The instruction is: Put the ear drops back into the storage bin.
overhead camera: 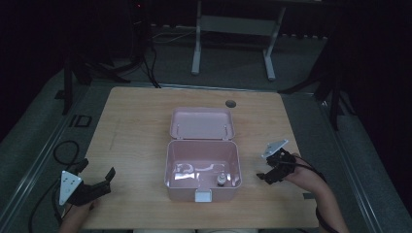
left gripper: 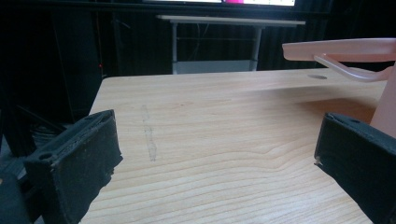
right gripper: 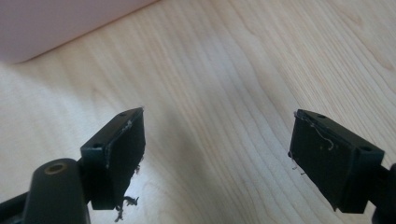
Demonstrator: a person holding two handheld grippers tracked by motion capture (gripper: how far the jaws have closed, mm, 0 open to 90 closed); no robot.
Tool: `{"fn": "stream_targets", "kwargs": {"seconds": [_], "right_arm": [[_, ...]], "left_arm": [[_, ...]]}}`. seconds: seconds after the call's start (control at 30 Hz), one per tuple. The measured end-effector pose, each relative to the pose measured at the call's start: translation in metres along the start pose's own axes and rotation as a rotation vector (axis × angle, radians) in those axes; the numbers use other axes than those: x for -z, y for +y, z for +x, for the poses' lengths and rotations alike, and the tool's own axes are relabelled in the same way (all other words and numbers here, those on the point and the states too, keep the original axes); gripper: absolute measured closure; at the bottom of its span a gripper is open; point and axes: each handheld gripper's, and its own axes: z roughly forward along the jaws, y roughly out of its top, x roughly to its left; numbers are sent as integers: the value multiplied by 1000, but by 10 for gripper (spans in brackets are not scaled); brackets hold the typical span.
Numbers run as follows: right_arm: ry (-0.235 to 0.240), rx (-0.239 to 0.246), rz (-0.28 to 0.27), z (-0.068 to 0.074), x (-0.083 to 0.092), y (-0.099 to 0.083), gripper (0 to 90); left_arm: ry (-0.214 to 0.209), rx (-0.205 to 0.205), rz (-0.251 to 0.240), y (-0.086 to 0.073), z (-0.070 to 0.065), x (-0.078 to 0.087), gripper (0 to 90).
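A pink plastic box (overhead camera: pixel 203 167) stands open in the middle of the wooden table (overhead camera: pixel 136 131), its lid (overhead camera: pixel 202 123) folded back flat behind it. A small round object (overhead camera: pixel 221 179) and pale items lie inside near the front. My left gripper (overhead camera: pixel 97 177) rests open at the table's front left, well apart from the box. In the left gripper view its jaws are spread wide with bare wood between them, and the box lid (left gripper: pixel 345 49) juts in at the upper right. My right gripper (overhead camera: pixel 264 175) is open just right of the box; the box wall (right gripper: pixel 56 23) shows at upper left.
A round grommet hole (overhead camera: pixel 230 103) sits near the table's far edge. Beyond the table stand a white desk frame (overhead camera: pixel 233 29) and dark stands on the floor. Cables (overhead camera: pixel 65 150) loop off the table's left side.
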Motion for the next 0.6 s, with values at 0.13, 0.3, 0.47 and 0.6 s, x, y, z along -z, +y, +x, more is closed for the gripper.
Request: {"fn": "stream_targets", "kwargs": {"seconds": [0.13, 0.3, 0.47, 0.6], "right_arm": [[-33, -50, -45, 0, -6, -13, 170], [-85, -110, -102, 1, -11, -24, 139], [-158, -180, -180, 2, -16, -34, 138], [-233, -258, -266, 4, -19, -42, 138]], "left_arm": [[1, -1, 0, 0, 0, 0, 4], [1, -2, 0, 0, 0, 0, 4], [0, -1, 0, 0, 0, 0, 4], [0, -2, -1, 0, 0, 0, 4]]}}
